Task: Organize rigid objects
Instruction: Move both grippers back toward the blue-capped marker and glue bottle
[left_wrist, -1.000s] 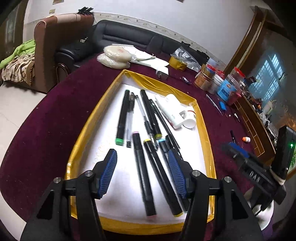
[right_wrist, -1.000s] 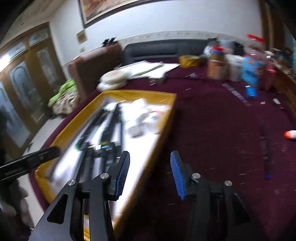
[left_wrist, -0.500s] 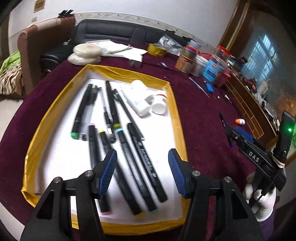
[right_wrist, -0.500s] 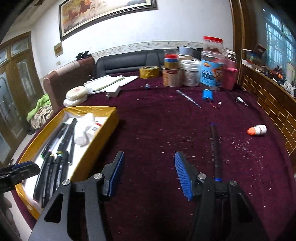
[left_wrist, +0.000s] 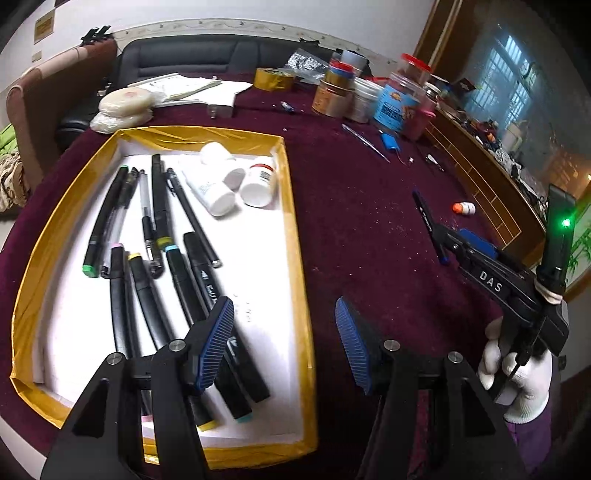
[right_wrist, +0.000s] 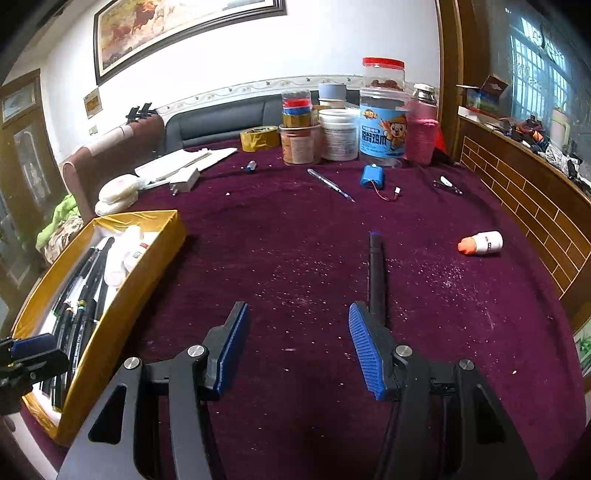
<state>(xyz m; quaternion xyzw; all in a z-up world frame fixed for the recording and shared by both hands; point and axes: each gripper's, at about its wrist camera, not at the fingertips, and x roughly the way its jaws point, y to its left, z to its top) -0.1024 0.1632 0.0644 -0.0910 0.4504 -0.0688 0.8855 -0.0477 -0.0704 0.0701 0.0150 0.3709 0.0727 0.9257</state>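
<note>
A gold-rimmed tray (left_wrist: 292, 221) with a white floor holds several black pens and markers (left_wrist: 177, 280) and three white bottles (left_wrist: 221, 192). My left gripper (left_wrist: 286, 347) hangs open above the tray's right rim, nothing between its blue pads. On the maroon cloth lies a black pen (right_wrist: 376, 273) with a blue tip. My right gripper (right_wrist: 299, 336) stands open just short of the pen, which runs past the right finger. A small white bottle (right_wrist: 482, 243) with an orange cap lies further right. In the left wrist view a white-gloved hand (left_wrist: 517, 369) holds the right gripper (left_wrist: 458, 243).
At the back of the table stand several jars (right_wrist: 380, 125), a yellow tape roll (right_wrist: 258, 138), papers and a white plug (right_wrist: 183, 181). A blue battery pack (right_wrist: 373, 177) and a thin metal tool (right_wrist: 328, 182) lie on the cloth. A wooden ledge (right_wrist: 517, 184) runs along the right.
The left gripper has slid from over the tray's middle to its right rim. The right gripper has swung off the tray to the cloth by the black pen, its jaws a little wider.
</note>
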